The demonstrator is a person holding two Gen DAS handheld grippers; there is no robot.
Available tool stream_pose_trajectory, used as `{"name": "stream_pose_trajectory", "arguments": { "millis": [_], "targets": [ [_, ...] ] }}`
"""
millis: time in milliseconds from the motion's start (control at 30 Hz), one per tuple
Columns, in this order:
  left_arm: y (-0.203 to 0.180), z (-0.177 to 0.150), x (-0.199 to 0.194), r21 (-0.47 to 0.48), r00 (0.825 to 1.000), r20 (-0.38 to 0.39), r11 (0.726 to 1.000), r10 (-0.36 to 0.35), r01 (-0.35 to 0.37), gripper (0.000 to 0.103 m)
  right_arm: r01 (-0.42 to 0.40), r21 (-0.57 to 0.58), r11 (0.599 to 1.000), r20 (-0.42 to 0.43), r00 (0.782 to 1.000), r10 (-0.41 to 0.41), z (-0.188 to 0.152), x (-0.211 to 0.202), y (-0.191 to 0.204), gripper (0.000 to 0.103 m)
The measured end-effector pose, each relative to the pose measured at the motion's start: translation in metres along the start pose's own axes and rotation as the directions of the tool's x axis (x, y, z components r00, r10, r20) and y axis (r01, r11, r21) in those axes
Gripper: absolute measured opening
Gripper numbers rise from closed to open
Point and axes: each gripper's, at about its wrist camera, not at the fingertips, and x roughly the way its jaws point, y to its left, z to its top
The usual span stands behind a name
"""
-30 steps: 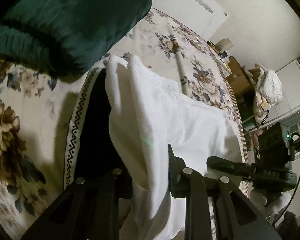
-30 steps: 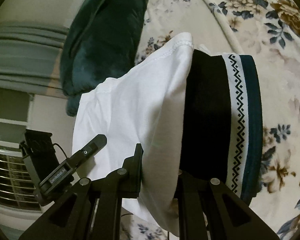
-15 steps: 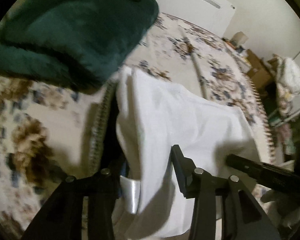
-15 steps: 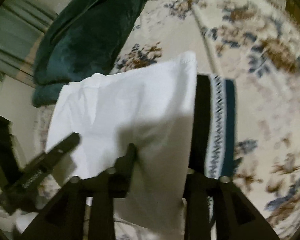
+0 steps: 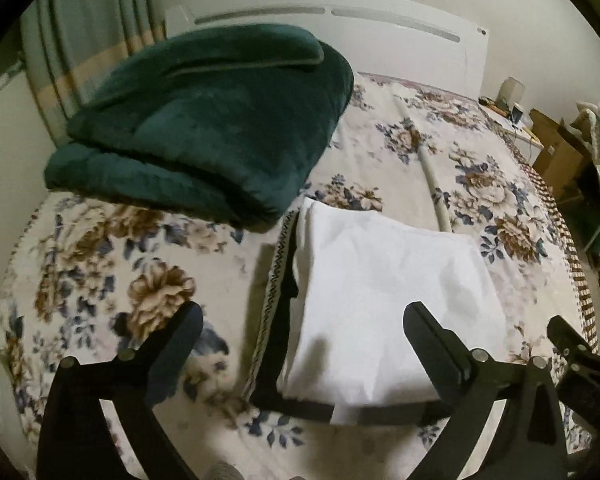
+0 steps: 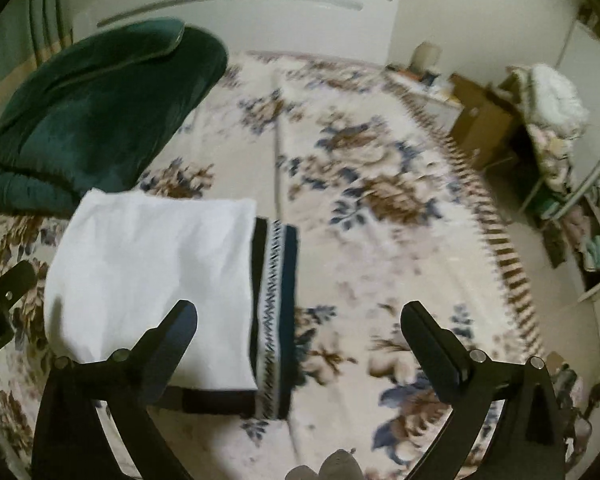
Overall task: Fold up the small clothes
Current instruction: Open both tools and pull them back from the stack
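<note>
Both my left tongs [image 5: 302, 320] and right tongs [image 6: 300, 318] spreading wide, nothing between them, above the folded white garment [image 5: 380, 300] lying on floral bedspread [image 5: 440, 160].

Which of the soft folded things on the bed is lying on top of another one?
The white garment. It lies on the black garment with the zigzag band; the green blanket sits by itself.

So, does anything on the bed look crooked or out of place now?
Only slightly. The white garment lies folded but off-centre on the dark patterned cloth, whose one side and near edge stick out. A pale stick lies across the floral bedspread. Nothing looks spilled or damaged.
</note>
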Motion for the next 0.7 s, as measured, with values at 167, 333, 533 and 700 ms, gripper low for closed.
{"name": "stream_pose_trajectory", "arguments": {
  "millis": [167,333,533,700],
  "targets": [
    [-0.006,-0.007,-0.060,0.007,1.000,0.026,1.000,-0.001,0.001,0.103,0.012,0.006,1.000,0.037,0.999,-0.013,-0.009,-0.061,-0.019,0.103],
    [-0.011,-0.012,-0.123,-0.005,0.999,0.047,1.000,-0.008,0.008,0.103,0.019,-0.009,1.000,0.063,0.998,-0.018,-0.021,-0.135,-0.037,0.103],
    [-0.024,-0.022,-0.219,0.012,0.994,0.107,1.000,0.023,-0.025,0.103,0.014,0.001,1.000,0.128,0.992,-0.014,-0.038,-0.241,-0.064,0.103],
    [-0.032,-0.037,-0.283,0.022,0.989,0.142,0.999,0.033,-0.037,0.103,-0.013,0.008,1.000,0.174,0.985,0.011,-0.054,-0.326,-0.085,0.103]
  ]
}}
